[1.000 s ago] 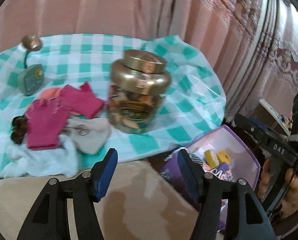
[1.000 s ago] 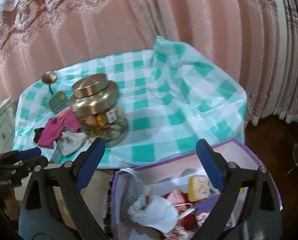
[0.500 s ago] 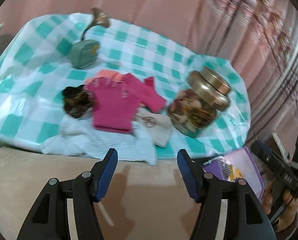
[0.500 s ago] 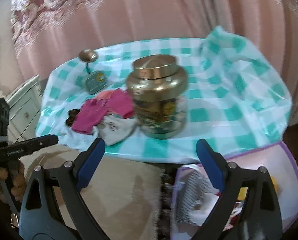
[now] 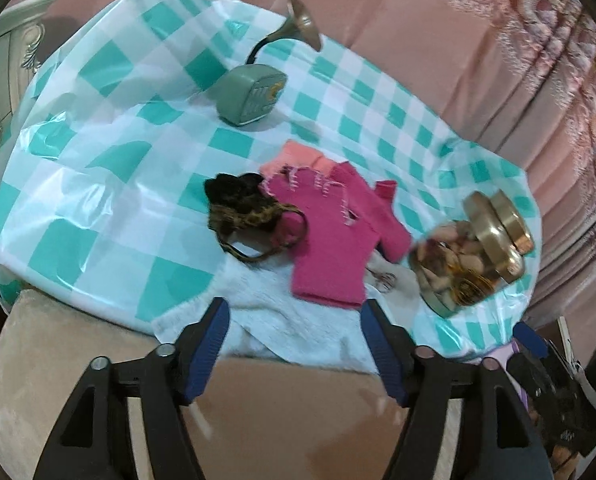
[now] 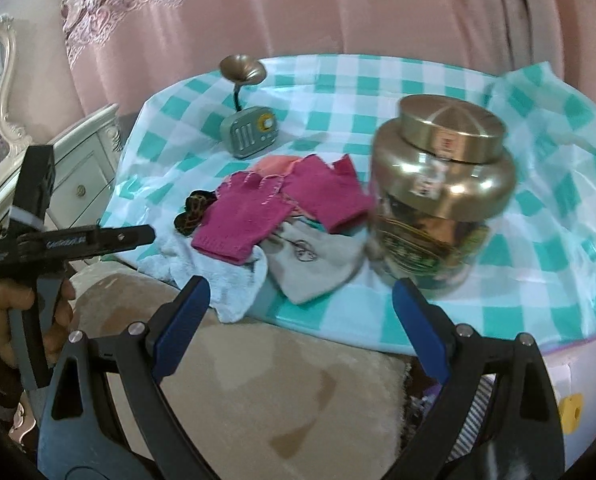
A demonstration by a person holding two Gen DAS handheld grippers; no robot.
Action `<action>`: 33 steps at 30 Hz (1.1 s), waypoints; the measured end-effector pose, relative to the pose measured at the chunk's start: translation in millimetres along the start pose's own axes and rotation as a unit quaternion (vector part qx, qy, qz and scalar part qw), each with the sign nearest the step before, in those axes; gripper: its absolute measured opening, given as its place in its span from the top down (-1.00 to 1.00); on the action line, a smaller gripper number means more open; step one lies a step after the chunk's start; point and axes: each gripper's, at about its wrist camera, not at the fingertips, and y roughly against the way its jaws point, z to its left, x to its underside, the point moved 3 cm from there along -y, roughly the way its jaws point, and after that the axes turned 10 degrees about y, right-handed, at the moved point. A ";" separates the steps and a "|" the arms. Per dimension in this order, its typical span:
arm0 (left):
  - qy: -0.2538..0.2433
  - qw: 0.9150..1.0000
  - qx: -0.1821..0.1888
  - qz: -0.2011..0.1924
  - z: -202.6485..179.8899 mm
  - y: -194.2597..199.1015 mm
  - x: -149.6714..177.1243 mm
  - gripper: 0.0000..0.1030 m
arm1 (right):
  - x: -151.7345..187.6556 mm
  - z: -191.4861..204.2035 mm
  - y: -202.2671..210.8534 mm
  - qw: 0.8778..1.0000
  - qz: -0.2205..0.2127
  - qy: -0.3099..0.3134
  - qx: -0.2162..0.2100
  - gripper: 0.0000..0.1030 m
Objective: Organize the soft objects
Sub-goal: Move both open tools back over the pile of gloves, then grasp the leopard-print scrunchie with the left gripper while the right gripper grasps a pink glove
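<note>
left tool (image 5: 294, 336) now nearer pink glove (image 5: 330, 236)

On the tablecloth (image 6: 418, 92), the radio (image 6: 250, 136) stands at the rear left, with the jar (image 6: 438, 200) to its right and nearer the front. Between them lies the glove pile (image 6: 258, 208), resting on the towel (image 6: 218, 276) at the front edge. The hair tie (image 5: 242, 212) lies left of the gloves. The bin (image 6: 582, 380) sits below the table's right corner.
</note>
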 end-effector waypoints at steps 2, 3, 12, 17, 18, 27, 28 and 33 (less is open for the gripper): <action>-0.001 1.000 -0.009 0.000 1.2 -5.7 -7.6 -0.51 | -4.0 5.5 -7.3 1.000 0.004 0.006 -0.007 -0.82; -0.002 1.000 -0.009 0.002 1.7 -8.7 -10.9 -0.54 | -5.6 7.8 -9.8 1.000 0.005 0.009 -0.009 -0.82; 0.037 0.999 -0.016 0.036 10.5 -52.2 -43.7 -0.55 | -14.8 22.4 -38.3 0.999 0.023 0.017 -0.035 -0.82; 0.066 0.996 -0.014 0.050 15.9 -73.0 -54.0 -0.55 | -14.4 26.1 -50.4 0.998 0.036 0.022 -0.044 -0.82; 0.070 0.996 -0.013 0.053 16.3 -75.9 -54.8 -0.55 | -14.7 26.2 -52.8 0.998 0.039 0.022 -0.045 -0.82; 0.111 0.991 0.009 0.069 29.5 -94.9 -58.5 -0.24 | -22.5 35.1 -76.5 0.996 0.059 0.030 -0.054 -0.82; 0.110 0.991 0.013 0.070 29.3 -95.0 -58.1 -0.15 | -23.2 36.1 -78.7 0.996 0.060 0.029 -0.056 -0.82; 0.113 0.991 0.021 0.065 31.7 -94.6 -59.6 0.20 | -29.1 43.5 -97.0 0.995 0.076 0.027 -0.055 -0.82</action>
